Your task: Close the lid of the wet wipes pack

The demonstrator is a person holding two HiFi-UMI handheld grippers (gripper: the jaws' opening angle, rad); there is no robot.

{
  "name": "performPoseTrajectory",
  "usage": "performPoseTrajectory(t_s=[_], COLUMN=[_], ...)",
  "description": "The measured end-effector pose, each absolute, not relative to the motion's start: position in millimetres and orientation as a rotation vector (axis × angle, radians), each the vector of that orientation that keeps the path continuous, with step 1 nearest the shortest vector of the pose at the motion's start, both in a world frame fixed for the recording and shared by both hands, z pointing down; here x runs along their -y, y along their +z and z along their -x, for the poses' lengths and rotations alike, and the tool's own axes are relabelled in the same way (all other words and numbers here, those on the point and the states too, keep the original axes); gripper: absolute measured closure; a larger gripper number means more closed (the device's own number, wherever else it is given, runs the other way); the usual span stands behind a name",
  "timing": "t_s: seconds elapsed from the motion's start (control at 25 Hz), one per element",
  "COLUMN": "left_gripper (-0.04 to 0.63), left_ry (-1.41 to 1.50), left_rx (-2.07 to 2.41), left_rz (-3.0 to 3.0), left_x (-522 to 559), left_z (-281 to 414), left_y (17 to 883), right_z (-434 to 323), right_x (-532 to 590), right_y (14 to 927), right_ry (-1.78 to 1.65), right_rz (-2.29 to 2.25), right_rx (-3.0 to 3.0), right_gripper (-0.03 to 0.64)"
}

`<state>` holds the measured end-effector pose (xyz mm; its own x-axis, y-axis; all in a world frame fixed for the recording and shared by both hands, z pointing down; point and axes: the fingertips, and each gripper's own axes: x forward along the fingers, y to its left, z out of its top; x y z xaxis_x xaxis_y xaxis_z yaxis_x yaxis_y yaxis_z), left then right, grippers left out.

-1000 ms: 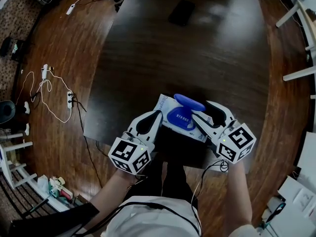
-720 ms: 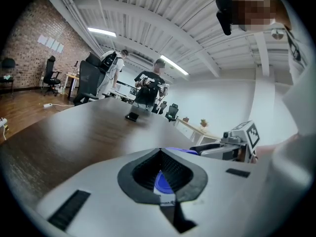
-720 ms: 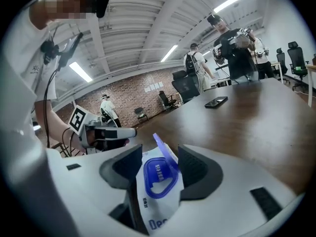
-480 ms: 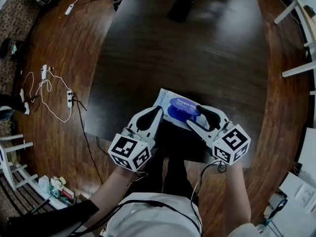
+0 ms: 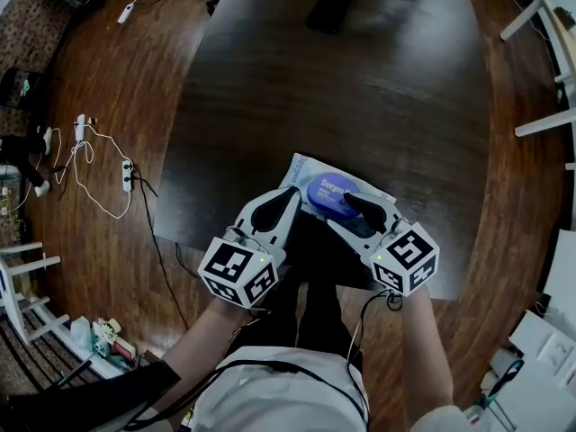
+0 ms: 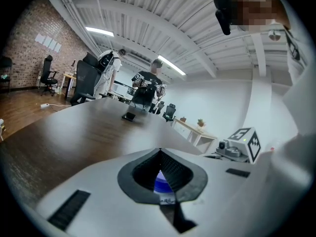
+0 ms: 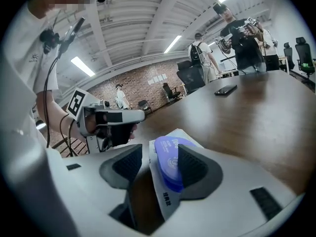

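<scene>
Closest in: white sleeves, then the marker cubes, left one (image 5: 236, 275) and right one (image 5: 405, 257), both at the near counter edge.

Left tongs (image 5: 290, 194) pinched fully together, tips meeting, nothing clamped. From the left gripper view (image 6: 159, 151), just a peek of blue thru the hollow behind the tips. Tip parked at the near-left edge of the wipes pack (image 5: 301, 174); can't tell whether actually touching.

Right tongs (image 5: 346, 210) spread apart, not gripping anything. From the right gripper view (image 7: 160, 149), one jaw laid over the blue lid (image 7: 168, 157) and the other off to the side over the white wrapper (image 7: 163, 196) and bare wood. Looks like pressing down on top rather than a pinch.

Lid (image 5: 326, 192) looking flat down on the pack, oval, w/ white print on it. Pack lying flat near the front edge of the dark wood counter (image 5: 360, 88), right in front of the person and turned a bit diagonal.

Further out: a black phone (image 5: 328, 9) alone toward the far end of the counter, well apart from the pack.

Off the counter, on the wood floor (image 5: 108, 88) to the left: white cable and a power strip (image 5: 126, 180).

Way back in the right gripper view: ppl standing (image 7: 242, 38), office chairs, a brick wall.
</scene>
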<state>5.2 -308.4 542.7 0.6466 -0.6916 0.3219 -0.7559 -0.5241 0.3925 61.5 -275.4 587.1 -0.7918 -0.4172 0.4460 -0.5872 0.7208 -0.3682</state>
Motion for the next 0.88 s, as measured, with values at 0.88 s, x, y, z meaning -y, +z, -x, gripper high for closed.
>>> performPoseTrajectory(t_s=[0.88], left_gripper=[0.597], left_ry=[0.164], left_rx=[1.108], left_rz=[-2.375], left_x=[309], left_z=[-8], left_y=[543], right_z=[-51], right_x=[266], right_y=[612], right_ry=[0.631], right_rz=[-0.716], right_rx=[2.442], right_gripper=[0.391])
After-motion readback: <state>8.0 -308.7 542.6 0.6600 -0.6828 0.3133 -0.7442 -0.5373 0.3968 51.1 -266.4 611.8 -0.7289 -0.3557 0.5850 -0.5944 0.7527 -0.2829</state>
